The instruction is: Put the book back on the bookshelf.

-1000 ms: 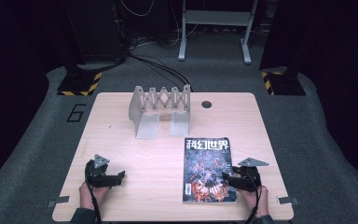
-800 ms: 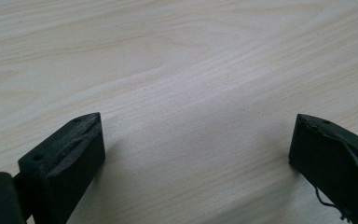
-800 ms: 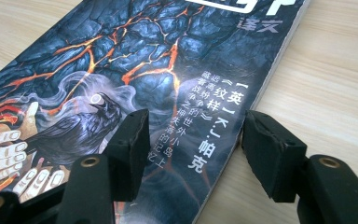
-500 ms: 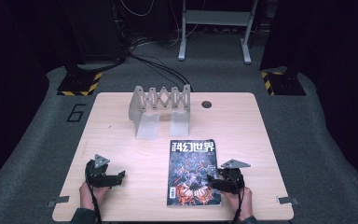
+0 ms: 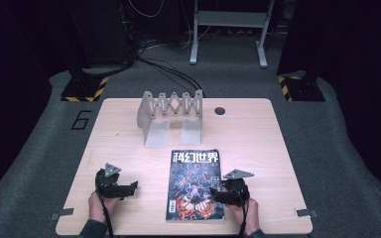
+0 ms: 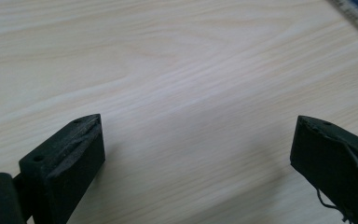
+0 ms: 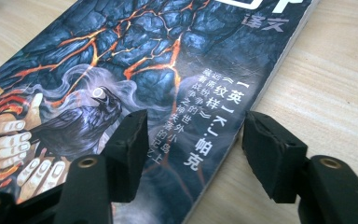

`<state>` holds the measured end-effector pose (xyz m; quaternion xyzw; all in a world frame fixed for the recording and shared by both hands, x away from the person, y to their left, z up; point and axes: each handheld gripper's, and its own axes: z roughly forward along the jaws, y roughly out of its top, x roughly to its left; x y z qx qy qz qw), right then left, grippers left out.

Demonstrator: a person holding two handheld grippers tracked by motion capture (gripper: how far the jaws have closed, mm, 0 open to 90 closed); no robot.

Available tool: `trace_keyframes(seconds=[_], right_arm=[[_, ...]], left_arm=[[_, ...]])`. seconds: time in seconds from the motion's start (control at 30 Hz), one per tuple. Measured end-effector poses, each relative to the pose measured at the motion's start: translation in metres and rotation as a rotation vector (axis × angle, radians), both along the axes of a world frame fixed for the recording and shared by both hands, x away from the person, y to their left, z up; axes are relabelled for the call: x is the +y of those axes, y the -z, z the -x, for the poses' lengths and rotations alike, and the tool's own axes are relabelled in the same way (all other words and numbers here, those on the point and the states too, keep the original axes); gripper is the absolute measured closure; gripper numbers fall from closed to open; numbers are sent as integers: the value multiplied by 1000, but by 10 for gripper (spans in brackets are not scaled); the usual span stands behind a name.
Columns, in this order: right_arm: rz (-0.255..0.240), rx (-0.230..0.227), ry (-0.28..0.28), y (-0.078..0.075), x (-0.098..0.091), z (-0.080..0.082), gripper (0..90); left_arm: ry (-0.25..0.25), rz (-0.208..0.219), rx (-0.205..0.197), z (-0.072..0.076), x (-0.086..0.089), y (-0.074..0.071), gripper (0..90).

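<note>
Leftward goes the magazine [image 5: 196,186], slid across the counter [image 5: 258,134] by your right tongs [image 7: 193,140], whose jaws have just been opening and now straddle its right edge, partly open, not clamping. Your left tongs [image 6: 196,140] rest wide and empty over bare wood, probably waiting. It lies flat, long axis running away from you, title toward the rack [image 5: 171,116], likely lining up with it.

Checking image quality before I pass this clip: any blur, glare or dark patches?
High view: room dark, table evenly lit, soft. Left gripper view: wood grain slightly blurred. Right gripper view: magazine cover sharp, faint sheen, jaws nearest the lens soft.
</note>
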<state>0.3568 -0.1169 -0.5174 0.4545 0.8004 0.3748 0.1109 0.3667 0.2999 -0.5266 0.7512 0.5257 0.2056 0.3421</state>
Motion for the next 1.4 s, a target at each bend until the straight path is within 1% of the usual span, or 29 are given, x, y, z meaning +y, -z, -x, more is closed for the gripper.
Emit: trace_keyframes(seconds=[0.07, 0.1, 0.13, 0.17, 0.2, 0.23, 0.27, 0.33, 0.37, 0.43, 0.47, 0.5, 0.57, 0.63, 0.67, 0.7, 0.73, 0.83, 0.87, 0.9, 0.93, 1.07, 1.13, 1.2, 1.23, 1.27, 1.33, 1.37, 1.4], right_arm=[[2, 6, 2, -1, -1, -2, 378], [14, 12, -6, -6, -4, -8, 368], [20, 15, -13, -8, -5, -11, 360], [31, 25, -13, -11, -5, -15, 360], [33, 35, -8, -13, -4, -18, 360], [57, 35, -30, -14, -5, -24, 359], [58, 55, -32, -15, -4, -28, 359], [84, 84, -45, -17, -3, -37, 357], [85, 95, -55, -16, -2, -42, 356], [103, 135, -64, -17, 0, -50, 351], [103, 135, -64, -17, 0, -50, 351], [115, 164, -64, -17, 3, -57, 351], [131, 196, -56, -18, 6, -62, 350], [132, 200, -57, -18, 8, -67, 351], [137, 207, -67, -19, 8, -69, 351], [136, 225, -57, -20, 10, -70, 351], [142, 216, -73, -19, 9, -73, 352], [142, 229, -65, -20, 11, -77, 355], [135, 224, -63, -19, 12, -78, 358], [127, 220, -55, -19, 12, -78, 359], [134, 225, -65, -19, 12, -79, 359], [133, 231, -65, -20, 11, -79, 370], [110, 244, -65, -20, 8, -79, 372], [68, 246, -80, -18, 3, -82, 382], [52, 258, -79, -19, 1, -83, 390], [44, 256, -85, -18, -1, -84, 394], [30, 274, -73, -18, -1, -83, 395], [30, 274, -73, -18, -1, -83, 395], [22, 266, -86, -18, -3, -84, 399]], left_arm=[[36, -3, -9, 0, -11, -4, 29], [76, -6, 0, -2, -26, -7, 27], [99, -15, 0, -4, -33, -7, 27], [109, -7, -1, -5, -41, -6, 26], [132, -6, 7, -7, -47, -5, 26], [145, -12, 12, -9, -53, -4, 23], [177, -47, 31, -11, -56, -4, 22], [194, -41, 40, -13, -64, -2, 22], [188, -43, 31, -14, -69, -1, 21], [208, -74, 34, -15, -73, -2, 17], [208, -74, 34, -15, -73, -2, 17], [201, -77, 19, -16, -75, 0, 17], [201, -86, 14, -16, -80, 1, 13], [200, -90, 13, -16, -81, 1, 6], [202, -96, 14, -16, -82, 1, 3], [206, -96, 9, -17, -85, 2, 0], [210, -98, 12, -17, -87, 2, 0], [212, -83, -6, -17, -91, 3, 0], [215, -83, -3, -17, -93, 3, 0], [213, -85, -13, -18, -93, 4, 0], [215, -83, -13, -18, -93, 4, 0], [219, -83, -13, -18, -93, 3, 1], [220, -83, -12, -18, -93, 3, 2], [222, -83, -13, -18, -93, 4, 3], [224, -83, -13, -18, -92, 4, 3], [226, -83, -13, -18, -92, 3, 3], [227, -79, -11, -18, -92, 4, 4], [227, -79, -11, -18, -92, 4, 4], [235, -80, -1, -18, -92, 3, 4]])
